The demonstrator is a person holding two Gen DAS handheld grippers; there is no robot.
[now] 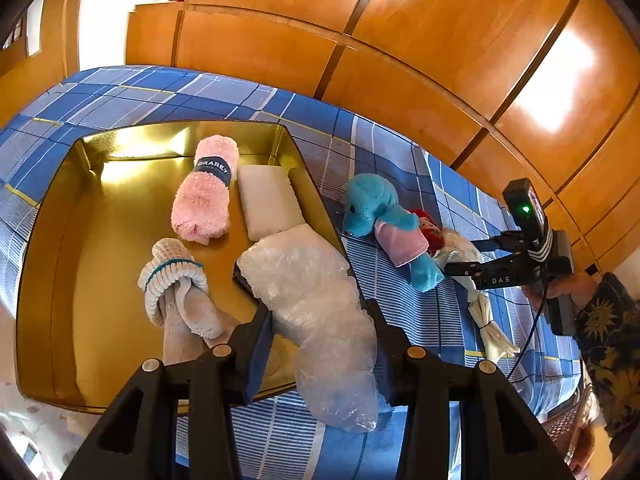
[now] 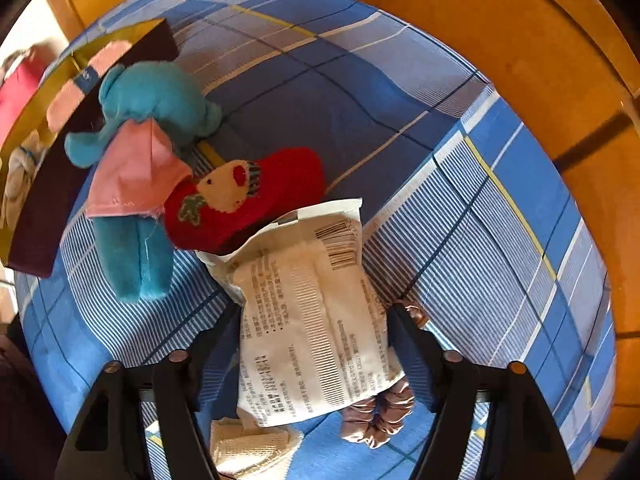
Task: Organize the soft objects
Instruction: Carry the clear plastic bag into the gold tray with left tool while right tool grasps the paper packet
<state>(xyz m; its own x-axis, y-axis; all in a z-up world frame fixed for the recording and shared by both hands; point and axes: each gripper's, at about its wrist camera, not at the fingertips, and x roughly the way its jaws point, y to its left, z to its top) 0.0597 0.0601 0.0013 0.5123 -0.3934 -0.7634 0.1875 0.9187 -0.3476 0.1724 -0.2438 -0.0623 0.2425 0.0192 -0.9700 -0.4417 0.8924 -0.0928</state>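
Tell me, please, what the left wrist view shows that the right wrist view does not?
Only the left wrist view shows the white foam block, the bubble wrap bundle between the left gripper fingers, and the right gripper from outside. Only the right wrist view shows the printed white packet between that gripper's fingers and the brown scrunchie. Both show the blue plush, the red sock, the gold tray, the pink towel and the plaid cloth.

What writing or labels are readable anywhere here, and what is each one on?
"GRAREY": dark band around the rolled pink towel in the gold tray.
"DAS": black body of the right claw, in the left wrist view.
White packet between the right claw's fingers: a barcode and rows of small print, too blurred to read.
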